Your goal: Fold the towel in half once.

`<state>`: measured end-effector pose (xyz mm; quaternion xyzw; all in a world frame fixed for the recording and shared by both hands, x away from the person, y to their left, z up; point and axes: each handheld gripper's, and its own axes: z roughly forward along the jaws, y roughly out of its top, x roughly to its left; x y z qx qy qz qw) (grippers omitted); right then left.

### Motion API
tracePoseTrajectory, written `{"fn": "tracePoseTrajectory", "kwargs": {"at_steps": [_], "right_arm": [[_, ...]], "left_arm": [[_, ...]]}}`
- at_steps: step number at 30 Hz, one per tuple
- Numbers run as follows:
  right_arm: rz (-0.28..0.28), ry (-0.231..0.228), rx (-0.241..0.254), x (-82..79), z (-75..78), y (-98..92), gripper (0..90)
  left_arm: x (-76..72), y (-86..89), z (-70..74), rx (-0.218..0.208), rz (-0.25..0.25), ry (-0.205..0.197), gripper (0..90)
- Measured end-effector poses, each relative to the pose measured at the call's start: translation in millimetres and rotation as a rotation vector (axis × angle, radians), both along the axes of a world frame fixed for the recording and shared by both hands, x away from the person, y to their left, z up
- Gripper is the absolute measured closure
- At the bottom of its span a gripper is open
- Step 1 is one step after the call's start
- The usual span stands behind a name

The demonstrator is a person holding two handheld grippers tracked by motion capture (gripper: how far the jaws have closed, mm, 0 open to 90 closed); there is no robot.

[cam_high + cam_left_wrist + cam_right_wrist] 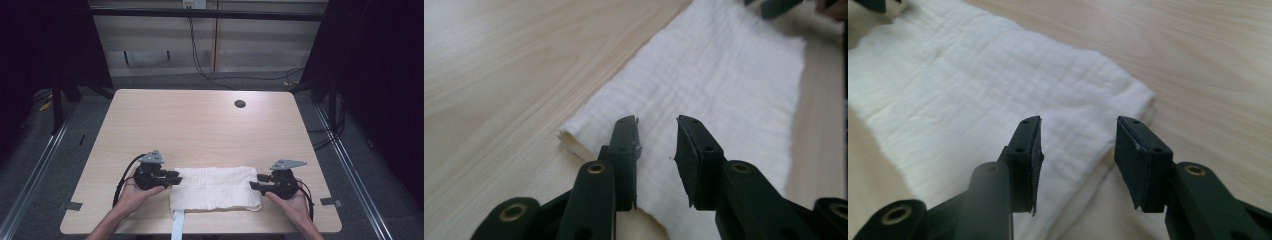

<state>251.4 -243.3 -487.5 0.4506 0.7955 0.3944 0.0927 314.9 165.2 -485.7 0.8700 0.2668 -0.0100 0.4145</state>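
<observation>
1. One white folded cloth [215, 188] lies on the counter [200, 125].
2. One white strap [178, 226] hangs from the cloth's near edge.
3. Two hand-held grippers: the left gripper [172, 178] and the right gripper [256, 182], each with two black jaws.
4. Two hands: the left hand [134, 196] and the right hand [295, 202].
5. One round hole [240, 104] in the counter.

- Two black jaws of the left gripper [658, 145] rise from the bottom of the frame, parted, nothing pinched between them.
- A folded white cloth [719, 95] lies beneath, stretching to the upper right.
- Pale wooden table [509, 75] fills the left.
</observation>
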Motion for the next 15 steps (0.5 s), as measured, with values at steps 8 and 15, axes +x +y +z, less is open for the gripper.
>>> {"fn": "tracePoseTrajectory", "kwargs": {"at_steps": [8, 15], "right_arm": [[-0.039, 0.018, -0.095, 12.8, -10.1, 3.0, 64.4], [-0.065, 0.013, -0.104, 23.1, -8.3, -1.9, 89.5]], "left_arm": [[6.6, -8.8, -11.4, 0.036, -0.012, 0.028, 68.5], [1.5, -13.7, -12.0, 0.022, 0.004, 0.038, 63.9]]}}
